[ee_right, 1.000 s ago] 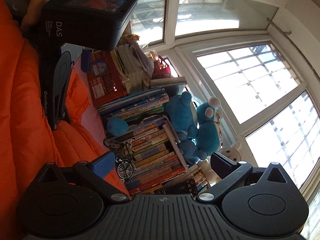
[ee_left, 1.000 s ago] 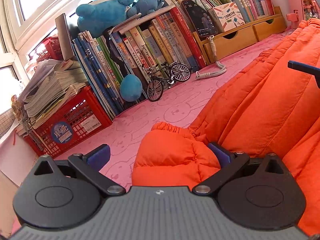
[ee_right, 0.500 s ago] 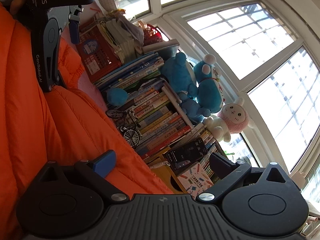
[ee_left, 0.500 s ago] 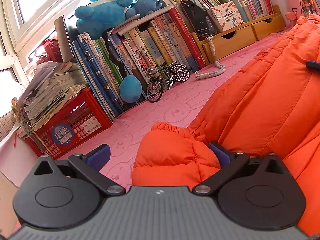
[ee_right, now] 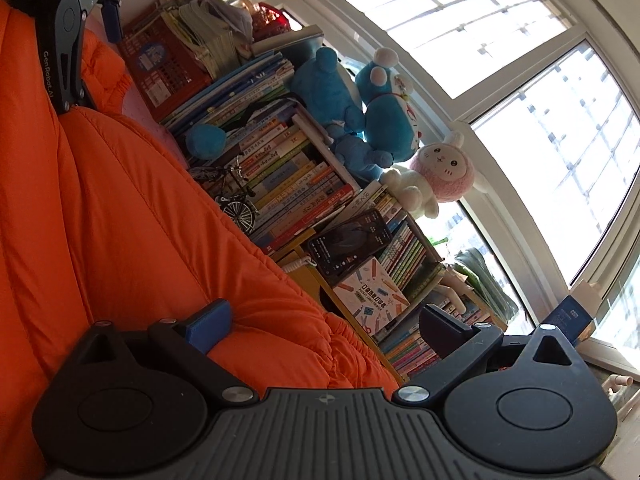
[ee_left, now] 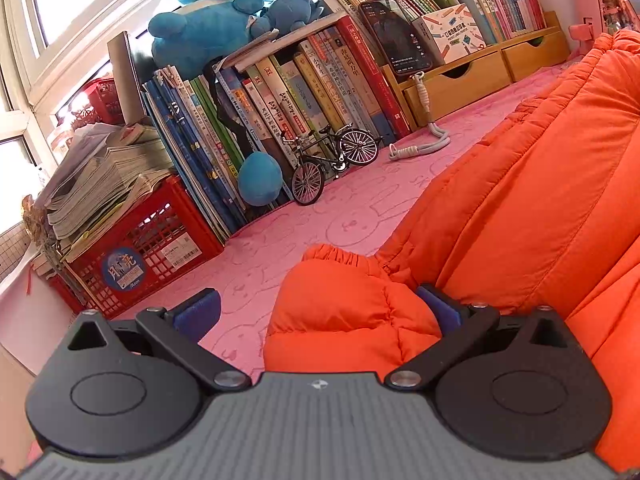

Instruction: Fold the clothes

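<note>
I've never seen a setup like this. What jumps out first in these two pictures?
The puffy bright orange quilted jacket dominates, spread over the pink rabbit-patterned mat; its elastic-cuffed sleeve lies between the open fingers of the left gripper. Behind it, a row of leaning colourful books carries big blue plush toys, with a small black model bicycle in front. The right gripper, also open, hovers at the jacket's edge.

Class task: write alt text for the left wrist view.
The open left gripper straddles the elastic cuff of an orange puffer jacket lying on a pink mat. Behind stand books, a model bicycle and a red crate.
</note>
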Motion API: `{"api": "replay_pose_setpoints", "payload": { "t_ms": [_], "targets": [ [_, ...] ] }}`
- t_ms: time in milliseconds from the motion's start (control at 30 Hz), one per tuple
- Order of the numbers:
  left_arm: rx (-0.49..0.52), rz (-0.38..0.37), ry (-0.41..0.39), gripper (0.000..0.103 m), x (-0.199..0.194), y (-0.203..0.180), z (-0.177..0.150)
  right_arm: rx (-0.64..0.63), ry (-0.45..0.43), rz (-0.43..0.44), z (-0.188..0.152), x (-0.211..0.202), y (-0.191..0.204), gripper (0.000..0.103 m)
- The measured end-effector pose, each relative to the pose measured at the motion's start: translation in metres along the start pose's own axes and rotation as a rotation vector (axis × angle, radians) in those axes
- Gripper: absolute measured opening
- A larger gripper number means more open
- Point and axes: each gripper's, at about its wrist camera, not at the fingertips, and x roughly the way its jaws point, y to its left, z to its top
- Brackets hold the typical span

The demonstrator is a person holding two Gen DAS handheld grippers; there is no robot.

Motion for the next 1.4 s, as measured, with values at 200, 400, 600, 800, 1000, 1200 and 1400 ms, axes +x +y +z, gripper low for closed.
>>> {"api": "replay_pose_setpoints", "payload": {
  "t_ms": [200, 400, 600, 800, 1000, 1200, 1400],
  "targets": [
    [0.0, 0.0, -0.001, 0.103, 0.0, 0.0, 0.0, -0.003, 0.042, -0.038, -0.019, -0.002, -0.011, 0.101],
    [0.003, 0.002, -0.004, 0.103, 0.0, -0.001, 0.0, 0.066, 0.16, -0.085, -0.05, 0.0, -0.03, 0.101],
    [0.004, 0.003, -0.006, 0.103, -0.001, -0.001, 0.0, 0.061, 0.197, -0.096, -0.059, -0.001, -0.031, 0.101],
    [-0.001, -0.003, -0.004, 0.103, -0.001, 0.0, 0.0, 0.081, 0.22, -0.083, -0.062, 0.002, -0.036, 0.101],
    [-0.008, -0.011, -0.002, 0.103, -0.001, 0.0, 0.0, 0.105, 0.25, -0.069, -0.067, 0.003, -0.041, 0.101],
    [-0.01, -0.014, -0.001, 0.103, -0.001, 0.0, 0.001, 0.126, 0.273, -0.058, -0.069, 0.004, -0.043, 0.101],
    [-0.013, -0.016, -0.001, 0.103, 0.0, 0.0, 0.001, 0.158, 0.338, -0.043, -0.078, 0.008, -0.049, 0.102]
  ]
}}
